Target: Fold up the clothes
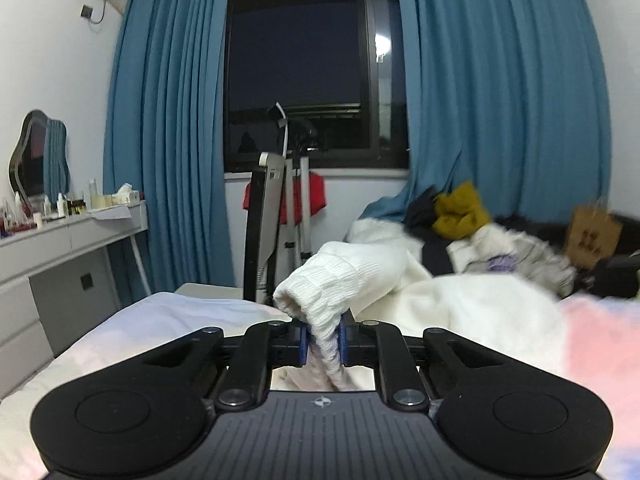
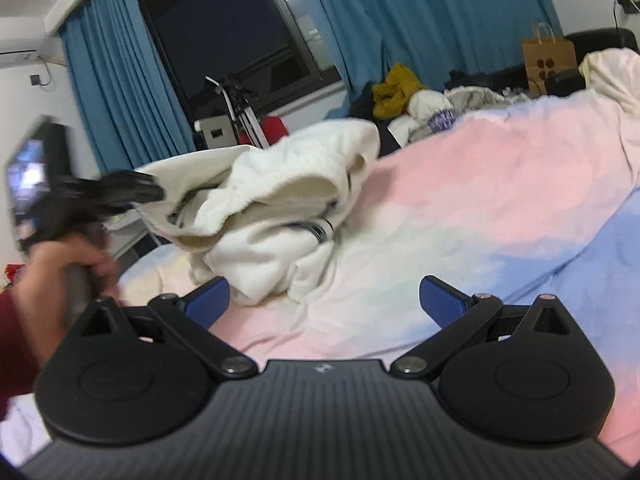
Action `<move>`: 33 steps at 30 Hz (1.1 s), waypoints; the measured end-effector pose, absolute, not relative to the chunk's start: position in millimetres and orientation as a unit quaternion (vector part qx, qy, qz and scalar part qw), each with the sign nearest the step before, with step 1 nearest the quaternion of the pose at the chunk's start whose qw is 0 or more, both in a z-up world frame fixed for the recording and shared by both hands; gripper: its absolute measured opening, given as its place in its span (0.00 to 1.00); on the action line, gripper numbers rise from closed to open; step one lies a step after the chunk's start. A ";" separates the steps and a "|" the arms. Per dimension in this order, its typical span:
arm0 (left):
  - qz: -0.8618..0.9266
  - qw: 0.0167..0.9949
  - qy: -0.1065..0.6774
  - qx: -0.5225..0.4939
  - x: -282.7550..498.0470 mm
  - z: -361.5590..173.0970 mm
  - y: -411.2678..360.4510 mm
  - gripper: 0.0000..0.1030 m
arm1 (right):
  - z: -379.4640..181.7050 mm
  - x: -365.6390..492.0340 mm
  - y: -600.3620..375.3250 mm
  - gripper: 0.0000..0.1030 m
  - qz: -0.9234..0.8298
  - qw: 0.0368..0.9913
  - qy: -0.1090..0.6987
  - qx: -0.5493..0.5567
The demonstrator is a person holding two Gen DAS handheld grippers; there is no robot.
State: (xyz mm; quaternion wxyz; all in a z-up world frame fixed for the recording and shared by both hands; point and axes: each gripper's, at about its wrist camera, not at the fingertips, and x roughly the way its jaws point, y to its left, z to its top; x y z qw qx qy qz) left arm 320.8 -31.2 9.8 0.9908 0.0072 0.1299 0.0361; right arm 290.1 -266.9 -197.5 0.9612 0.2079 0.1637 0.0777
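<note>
Two grippers share the work, and only one has cloth. Our left gripper [image 1: 323, 339] pinches the ribbed cuff [image 1: 320, 300] of the white sweater [image 2: 276, 208], which lies bunched on the pastel bedspread [image 2: 460, 200]. Our right gripper [image 2: 324, 300] hangs over the bedspread near the heap with its fingers spread wide and nothing between them. We judge the thin bite on the cuff may slip if we pull hard, and dragging one sleeve alone could twist the heap instead of spreading it.

Blue curtains [image 1: 172, 120] w/ dark window [image 1: 296, 60], white dresser [image 1: 60, 248].
</note>
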 end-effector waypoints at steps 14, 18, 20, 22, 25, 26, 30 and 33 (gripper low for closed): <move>-0.002 0.988 0.132 -0.083 86.8 46.8 82.9 0.14 | -175.6 246.6 -268.9 1.00 0.155 0.928 0.162 0.297; 0.021 0.977 0.167 -0.129 70.8 14.9 129.2 0.14 | -188.9 235.5 -269.5 1.00 0.145 0.905 0.206 0.343; 0.030 0.972 0.183 -0.144 71.1 1.1 151.1 0.14 | -195.5 231.5 -267.3 1.00 0.133 0.898 0.229 0.351; 0.037 0.961 0.207 -0.180 77.4 -10.2 174.0 0.14 | -203.1 225.8 -261.2 1.00 0.122 0.891 0.260 0.352; 0.042 0.946 0.234 -0.220 84.3 -22.6 199.4 0.14 | -215.5 221.6 -249.8 1.00 0.123 0.875 0.303 0.356; 0.040 0.944 0.237 -0.227 84.8 -24.9 205.8 0.15 | -219.9 221.8 -245.2 0.99 0.133 0.868 0.313 0.362; 0.039 0.941 0.239 -0.238 89.2 -33.0 214.7 0.15 | -236.9 234.7 -228.7 0.83 0.169 0.851 0.336 0.367; 0.042 0.937 0.241 -0.248 94.0 -39.5 216.3 0.15 | -245.8 249.9 -215.8 0.71 0.179 0.849 0.346 0.357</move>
